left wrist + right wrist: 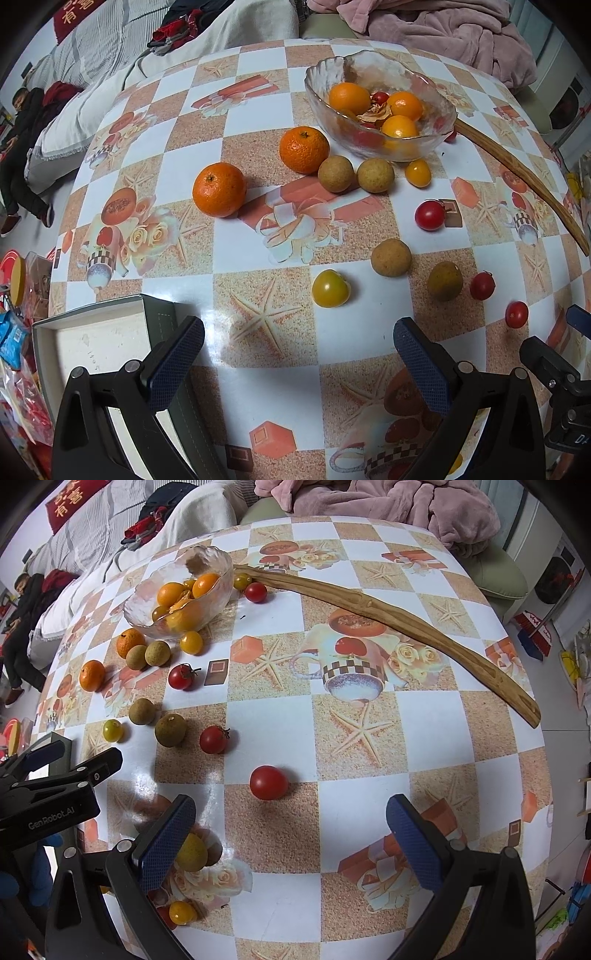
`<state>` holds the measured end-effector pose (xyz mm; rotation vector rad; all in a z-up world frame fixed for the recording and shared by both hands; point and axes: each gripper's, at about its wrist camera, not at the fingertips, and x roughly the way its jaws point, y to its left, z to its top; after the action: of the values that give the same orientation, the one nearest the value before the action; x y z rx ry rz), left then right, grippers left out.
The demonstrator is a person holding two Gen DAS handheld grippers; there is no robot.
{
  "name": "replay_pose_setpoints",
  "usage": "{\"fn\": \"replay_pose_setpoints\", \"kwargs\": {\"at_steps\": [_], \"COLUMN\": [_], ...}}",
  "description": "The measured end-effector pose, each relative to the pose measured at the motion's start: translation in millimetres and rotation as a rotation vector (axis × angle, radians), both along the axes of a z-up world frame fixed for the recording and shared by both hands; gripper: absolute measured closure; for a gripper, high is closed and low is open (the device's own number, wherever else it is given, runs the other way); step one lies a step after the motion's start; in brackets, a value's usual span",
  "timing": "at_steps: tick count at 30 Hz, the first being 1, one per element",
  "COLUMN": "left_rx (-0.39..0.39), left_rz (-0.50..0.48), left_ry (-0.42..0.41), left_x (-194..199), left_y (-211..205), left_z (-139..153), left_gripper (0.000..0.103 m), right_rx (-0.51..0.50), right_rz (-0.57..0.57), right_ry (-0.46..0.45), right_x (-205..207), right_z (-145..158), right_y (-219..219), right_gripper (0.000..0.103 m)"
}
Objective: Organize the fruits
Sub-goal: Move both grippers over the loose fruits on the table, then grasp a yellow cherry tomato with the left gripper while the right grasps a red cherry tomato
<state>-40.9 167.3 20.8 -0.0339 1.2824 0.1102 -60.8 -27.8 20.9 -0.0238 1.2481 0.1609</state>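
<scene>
Left wrist view
Left gripper (298,354): jaws spread wide and empty, blue cross-hatched pads, black arms, above the table.
Table (369,332): glossy checked cloth, white and sandy squares printed with starfish, roses and gift boxes.
Glass bowl (321,94): clear, rippled wall, wavy rim; holds smooth orange and red fruits.
Mandarins: two dimpled, round; one (219,189) alone, the other (304,149) touching a longan.
Longans (335,173): dull tan, rough-skinned balls; two side by side in front of the bowl, two more nearer the gripper.
Yellow tomato (330,288): shiny, closest to the jaws.
Red cherry tomatoes (430,215): glossy, scattered to the right.
White box (92,343): shallow, square-cornered, at the near left edge.

Right wrist view
Right gripper (291,834): jaws wide, nothing between them.
Red tomato (268,782): smooth, just ahead of the jaws.
Wooden stick (399,616): long, flat, curved, grained; one end near the bowl (221,563).
Yellowish fruit (192,853): partly behind the left finger.
</scene>
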Motion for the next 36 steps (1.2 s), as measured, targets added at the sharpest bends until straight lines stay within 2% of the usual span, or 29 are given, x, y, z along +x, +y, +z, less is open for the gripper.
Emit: {"fn": "replay_pose_setpoints", "kwargs": {"at_steps": [20,31,33,36], "left_rx": [0.031,0.007,-0.014,-0.031], "left_rz": [-0.040,-0.058,-0.061,-0.064], "left_ry": [-0.018,-0.017,-0.025,-0.025], "left_x": [13,22,22,22], "left_y": [-7,-14,-14,-15], "left_z": [-12,-20,-19,-18], "left_gripper": [0.000,0.001,0.008,0.014], "right_rx": [0.000,-0.022,-0.023,-0.042], "right_rz": [0.009,0.017,0.018,0.026], "right_ry": [0.018,0.024,0.024,0.024], "right_x": [6,14,14,14], "right_z": [-14,-24,-25,-27], "right_y": [8,9,9,12], "right_gripper": [0.000,0.000,0.003,0.014]}}
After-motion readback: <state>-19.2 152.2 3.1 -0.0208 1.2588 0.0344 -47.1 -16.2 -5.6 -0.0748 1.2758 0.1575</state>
